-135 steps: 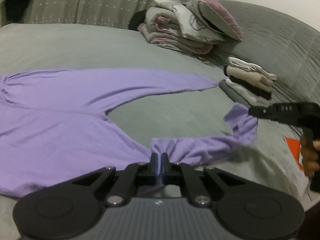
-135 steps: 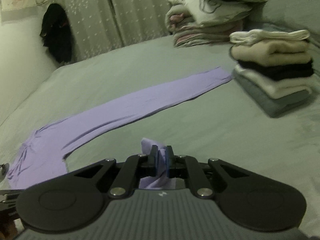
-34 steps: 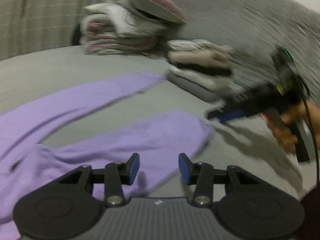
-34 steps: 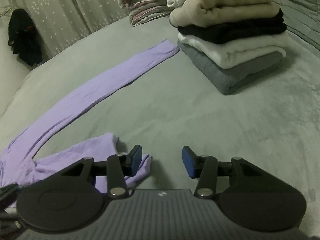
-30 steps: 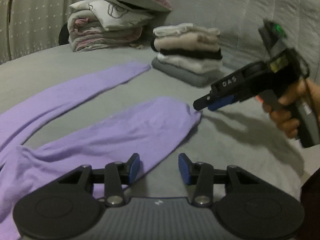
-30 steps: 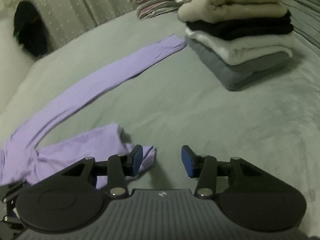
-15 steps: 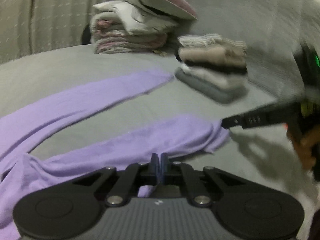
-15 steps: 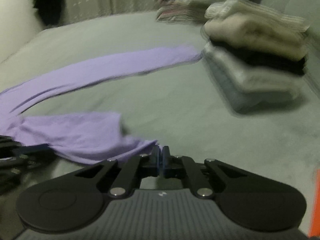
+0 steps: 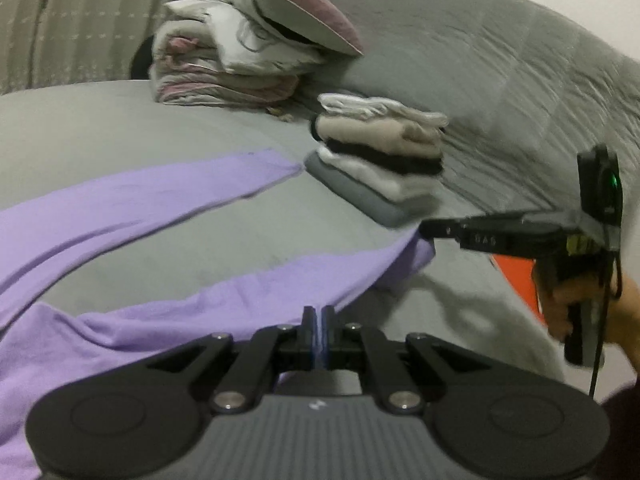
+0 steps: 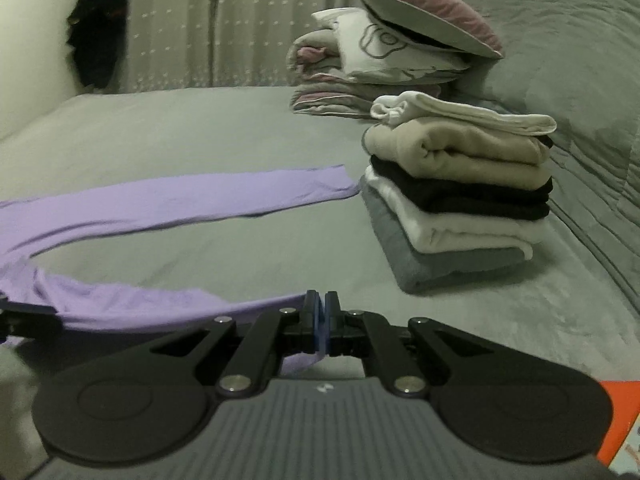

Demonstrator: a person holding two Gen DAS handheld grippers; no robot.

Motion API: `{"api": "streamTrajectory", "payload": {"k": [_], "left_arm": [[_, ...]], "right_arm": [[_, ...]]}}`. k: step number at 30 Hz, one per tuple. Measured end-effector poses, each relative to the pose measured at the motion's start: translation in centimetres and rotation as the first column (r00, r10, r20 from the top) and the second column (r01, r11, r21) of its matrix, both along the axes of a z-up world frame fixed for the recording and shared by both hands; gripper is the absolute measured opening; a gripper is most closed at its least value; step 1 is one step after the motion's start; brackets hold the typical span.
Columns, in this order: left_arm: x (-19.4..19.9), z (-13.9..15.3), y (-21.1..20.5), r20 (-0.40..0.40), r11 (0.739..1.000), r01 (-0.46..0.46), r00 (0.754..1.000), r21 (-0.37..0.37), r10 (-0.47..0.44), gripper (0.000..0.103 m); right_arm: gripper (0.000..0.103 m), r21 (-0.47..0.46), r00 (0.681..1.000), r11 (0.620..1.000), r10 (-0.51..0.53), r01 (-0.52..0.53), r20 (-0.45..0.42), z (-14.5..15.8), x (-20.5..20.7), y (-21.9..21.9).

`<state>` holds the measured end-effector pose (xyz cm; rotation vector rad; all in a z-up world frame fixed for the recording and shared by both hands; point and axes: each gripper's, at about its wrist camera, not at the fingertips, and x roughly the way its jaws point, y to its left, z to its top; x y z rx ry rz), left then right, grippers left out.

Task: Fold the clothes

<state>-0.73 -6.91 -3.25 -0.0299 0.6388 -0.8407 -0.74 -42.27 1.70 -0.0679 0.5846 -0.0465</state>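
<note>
A lilac long-sleeved garment (image 9: 132, 312) lies spread on the grey bed (image 9: 100, 128). Its far sleeve (image 10: 192, 196) lies flat and reaches toward the folded pile. My left gripper (image 9: 319, 332) is shut on the near sleeve's lower edge partway along. My right gripper (image 10: 320, 320) is shut on that sleeve's cuff end. In the left wrist view the right gripper (image 9: 424, 229) holds the cuff lifted just off the bed, with the sleeve (image 9: 280, 284) stretched between the two grippers.
A stack of folded clothes (image 10: 460, 192) stands close to the right, just beyond the cuff. Behind it are pillows and folded bedding (image 10: 384, 56). A padded grey headboard (image 9: 520, 100) rises on the right. An orange sheet (image 9: 516, 276) lies near the person's hand (image 9: 560, 304). Curtains (image 10: 208, 24) hang at the back.
Both grippers were open above the near sleeve a second ago; they have closed on it, the left on its edge, the right on the cuff, and lifted it slightly off the bed.
</note>
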Motion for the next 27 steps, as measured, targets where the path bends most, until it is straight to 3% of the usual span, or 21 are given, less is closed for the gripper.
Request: {"api": "streamTrajectory", "payload": {"k": [6, 12, 16, 19, 20, 21, 22, 27], "left_arm": [[-1.6, -0.6, 0.9, 0.003, 0.994, 0.081, 0.997, 0.069, -0.081, 0.002], [-3.0, -2.2, 0.4, -0.011, 0.973, 0.151, 0.988, 0.177, -0.152, 0.002], [-3.2, -2.4, 0.2, -0.012, 0.963, 0.172, 0.985, 0.205, -0.174, 0.003], [-2.9, -2.1, 0.6, -0.018, 0.966, 0.176, 0.984, 0.188, -0.175, 0.011], [-2.9, -1.9, 0.8, -0.009, 0.968, 0.170, 0.985, 0.183, -0.172, 0.015], [-2.9, -1.7, 1.1, -0.002, 0.971, 0.164, 0.986, 0.173, -0.166, 0.023], [-2.8, -1.5, 1.3, 0.003, 0.974, 0.158, 0.987, 0.162, -0.160, 0.031], [-2.0, -0.9, 2.7, 0.008, 0.988, 0.093, 0.996, 0.123, -0.094, 0.035]], "right_arm": [[0.002, -0.007, 0.990, 0.995, 0.098, -0.099, -0.102, -1.3, -2.3, 0.1], [0.002, 0.008, 0.957, 0.983, 0.181, -0.184, -0.227, -2.9, -3.1, 0.1], [0.013, 0.024, 0.934, 0.975, 0.219, -0.221, -0.284, -3.3, -3.0, 0.0], [0.017, 0.092, 0.934, 0.972, 0.234, -0.217, -0.269, -3.0, -2.6, -0.9], [0.027, 0.117, 0.936, 0.970, 0.237, -0.213, -0.262, -2.9, -2.4, -1.2], [0.043, 0.137, 0.941, 0.970, 0.228, -0.198, -0.251, -2.8, -2.2, -1.5], [0.047, 0.159, 0.946, 0.970, 0.220, -0.186, -0.238, -2.7, -2.1, -1.8], [0.047, 0.278, 0.965, 0.951, 0.189, -0.135, -0.180, -2.4, -1.0, -3.1]]}}
